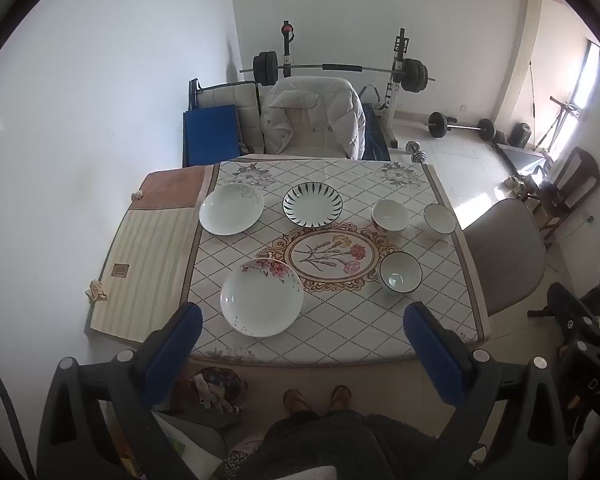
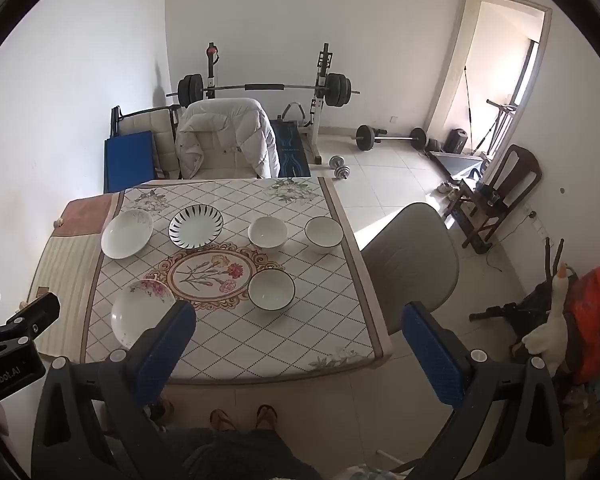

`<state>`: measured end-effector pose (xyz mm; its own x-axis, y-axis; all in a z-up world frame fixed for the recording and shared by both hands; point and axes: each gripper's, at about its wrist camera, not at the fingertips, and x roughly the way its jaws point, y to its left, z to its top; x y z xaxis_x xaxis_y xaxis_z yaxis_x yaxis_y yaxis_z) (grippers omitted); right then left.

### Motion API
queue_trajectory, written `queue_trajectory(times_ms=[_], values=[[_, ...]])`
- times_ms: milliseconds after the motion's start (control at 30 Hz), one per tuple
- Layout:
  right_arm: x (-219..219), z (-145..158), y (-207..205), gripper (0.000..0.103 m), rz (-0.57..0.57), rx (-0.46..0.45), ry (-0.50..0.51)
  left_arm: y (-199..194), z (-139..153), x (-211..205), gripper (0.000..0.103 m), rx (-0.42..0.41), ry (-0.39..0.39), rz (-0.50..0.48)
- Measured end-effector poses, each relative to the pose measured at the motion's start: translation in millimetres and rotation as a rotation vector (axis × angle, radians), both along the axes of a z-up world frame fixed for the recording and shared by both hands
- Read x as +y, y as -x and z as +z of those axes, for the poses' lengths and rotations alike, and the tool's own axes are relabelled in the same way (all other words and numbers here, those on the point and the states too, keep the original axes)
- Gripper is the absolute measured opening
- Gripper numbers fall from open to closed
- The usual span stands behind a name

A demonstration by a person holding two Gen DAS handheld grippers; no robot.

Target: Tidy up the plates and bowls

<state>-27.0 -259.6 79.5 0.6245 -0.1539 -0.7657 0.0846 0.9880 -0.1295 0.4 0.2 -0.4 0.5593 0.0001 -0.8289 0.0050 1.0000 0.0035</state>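
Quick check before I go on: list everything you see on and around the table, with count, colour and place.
Plates: 3. White, far left; white with dark radial stripes, far centre; white with pink flowers, near left.
Bowls: 3. White, far right of centre; white with dark rim, far right edge; white with dark rim, near right.
Tablecloth: 1, white diamond grid with a floral medallion, covering the table.
Chairs: 2. One under a white jacket, far side; grey, right side.
Barbell rack: 1, black weights, back wall.
Left gripper: open, above the near table edge.
Right gripper: open, above the near right corner.
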Motion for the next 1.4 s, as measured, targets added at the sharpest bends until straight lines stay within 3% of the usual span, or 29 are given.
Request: queue_trajectory(times_ms=[100, 400, 1400], values=[[0, 0, 1, 0.103, 0.000, 0.004, 0.003, 0, 0, -3, 0.103, -0.017, -0.035, 0.006], [-3, -3, 1, 0.103, -0.001, 0.010, 0.000, 0, 4, -5, 0.103, -0.017, -0.004, -0.010], [-1, 1, 1, 0.103, -0.001, 0.010, -0.007, 2, 4, -2, 0.103, -0.035, -0.005, -0.016]])
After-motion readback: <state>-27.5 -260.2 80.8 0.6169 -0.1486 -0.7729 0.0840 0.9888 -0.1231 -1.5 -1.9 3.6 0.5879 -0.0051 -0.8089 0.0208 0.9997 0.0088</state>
